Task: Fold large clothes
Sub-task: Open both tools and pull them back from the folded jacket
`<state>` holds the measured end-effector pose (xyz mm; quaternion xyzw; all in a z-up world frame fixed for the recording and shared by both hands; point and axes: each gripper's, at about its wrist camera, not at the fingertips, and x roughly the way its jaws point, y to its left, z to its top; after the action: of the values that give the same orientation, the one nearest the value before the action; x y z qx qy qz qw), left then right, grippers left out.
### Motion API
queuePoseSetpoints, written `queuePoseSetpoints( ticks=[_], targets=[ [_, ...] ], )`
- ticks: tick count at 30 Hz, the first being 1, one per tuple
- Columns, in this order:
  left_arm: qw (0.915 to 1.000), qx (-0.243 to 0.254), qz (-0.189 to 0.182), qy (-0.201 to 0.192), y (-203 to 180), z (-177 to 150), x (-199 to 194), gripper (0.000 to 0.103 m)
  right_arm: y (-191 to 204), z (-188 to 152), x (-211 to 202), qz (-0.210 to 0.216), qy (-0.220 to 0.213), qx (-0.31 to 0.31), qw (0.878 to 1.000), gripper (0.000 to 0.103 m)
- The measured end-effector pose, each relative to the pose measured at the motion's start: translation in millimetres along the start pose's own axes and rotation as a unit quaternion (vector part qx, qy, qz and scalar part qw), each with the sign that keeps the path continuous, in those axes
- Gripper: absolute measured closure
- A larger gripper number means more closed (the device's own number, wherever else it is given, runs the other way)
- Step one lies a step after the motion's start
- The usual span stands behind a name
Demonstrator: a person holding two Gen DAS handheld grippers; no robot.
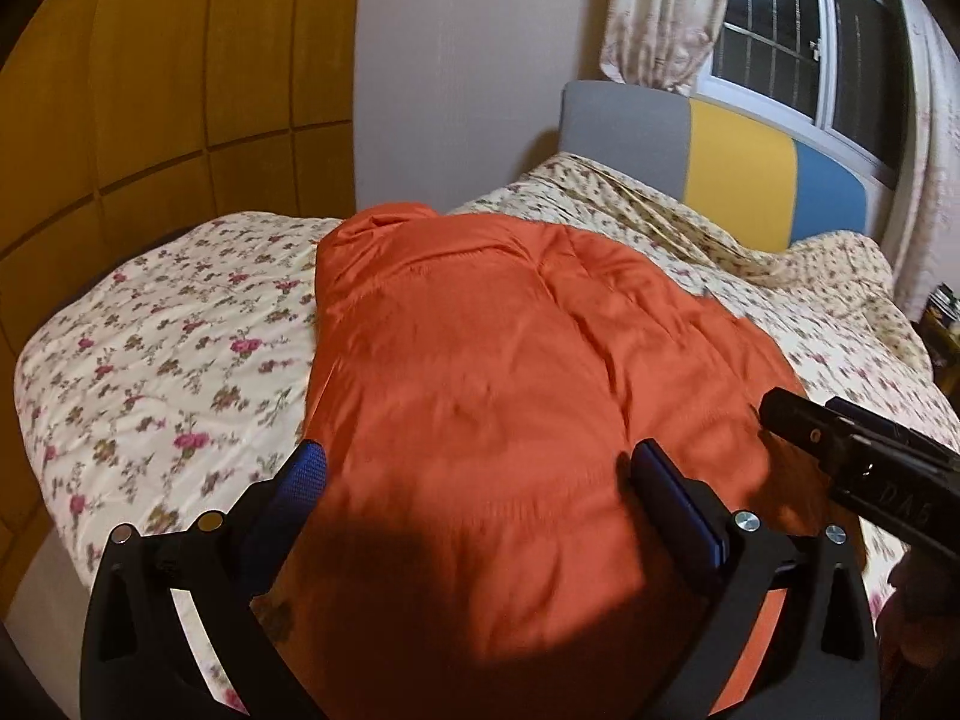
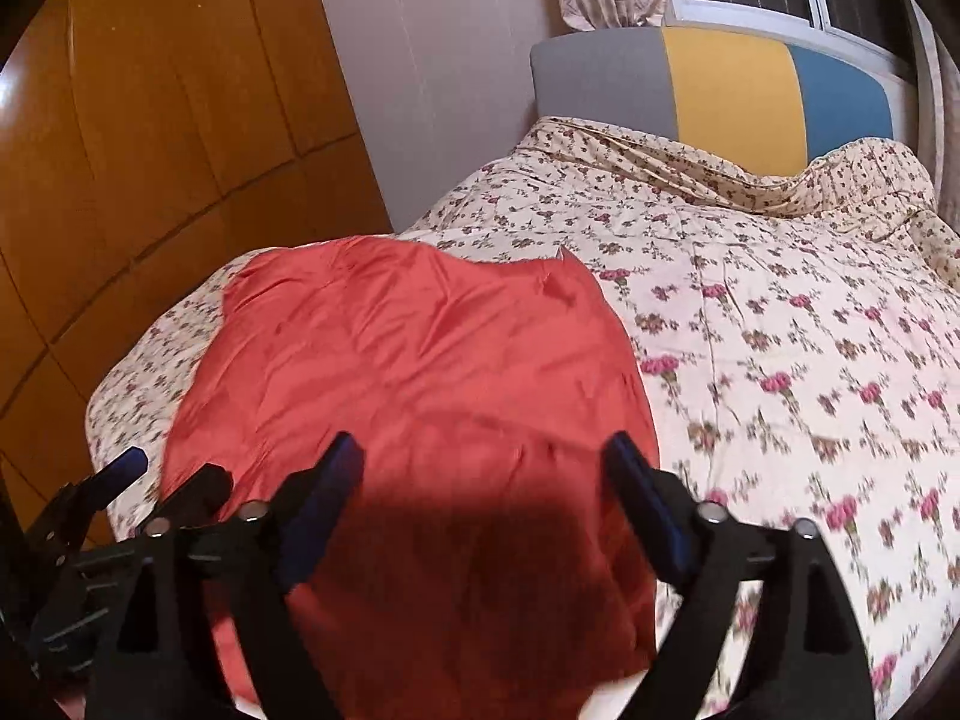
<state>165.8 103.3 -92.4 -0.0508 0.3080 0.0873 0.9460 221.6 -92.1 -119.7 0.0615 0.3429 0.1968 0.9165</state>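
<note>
Your left gripper (image 1: 477,471) and right gripper (image 2: 483,465) both hang with jaws spread wide, holding nothing, above the orange garment (image 1: 492,360). Its smooth, slightly glossy cloth lies creased in a rounded heap on the quilted floral bedspread (image 2: 780,330), near the bed's foot.

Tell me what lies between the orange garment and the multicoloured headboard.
Only the floral quilt, rumpled near the headboard, fills the stretch beyond the orange garment; nothing else rests on it. The right wrist view shows this best.
</note>
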Motion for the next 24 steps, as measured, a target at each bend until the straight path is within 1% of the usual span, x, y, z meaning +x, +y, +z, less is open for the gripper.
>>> queuePoseSetpoints(
  ticks=[2, 4, 6, 9, 12, 16, 21, 24],
  targets=[
    [1.0, 0.002, 0.0, 0.006, 2.5, -4.2, -10.1, 0.003, 2.7, -7.1, -12.2, 0.006, -0.001, 0.002, 1.0, 0.01],
    [0.9999, 0.0, 0.008, 0.01, 6.7, -7.6, -20.6, 0.003, 6.3, -14.6, -23.8, 0.009, -0.001, -0.003, 1.0, 0.005],
    [0.9998, -0.001, 0.015, 0.015, 11.4, -9.6, -32.0, 0.003, 11.5, -20.8, -36.9, 0.009, -0.005, -0.01, 1.0, 0.003],
    [0.9993, -0.002, 0.032, 0.018, 16.6, -13.9, -48.3, 0.003, 18.1, -27.5, -53.2, 0.013, -0.01, -0.016, 1.0, 0.002],
    [0.9995, -0.003, 0.032, 0.003, 22.2, -19.9, -68.1, 0.003, 23.3, -33.6, -69.3, 0.014, -0.012, -0.022, 1.0, 0.002],
    [0.9982, -0.004, 0.059, -0.01, 25.0, -26.1, -90.3, 0.003, 26.5, -42.1, -88.3, 0.014, -0.019, -0.021, 1.0, 0.002],
    [0.9984, -0.017, 0.054, -0.007, 29.9, -33.3, -111.8, 0.003, 31.4, -50.7, -108.2, 0.011, -0.027, -0.031, 0.999, 0.002],
    [0.998, -0.019, 0.061, -0.006, 30.3, -36.7, -120.6, 0.003, 32.7, -53.4, -113.4, 0.01, -0.028, -0.034, 0.999, 0.002]
  ],
)
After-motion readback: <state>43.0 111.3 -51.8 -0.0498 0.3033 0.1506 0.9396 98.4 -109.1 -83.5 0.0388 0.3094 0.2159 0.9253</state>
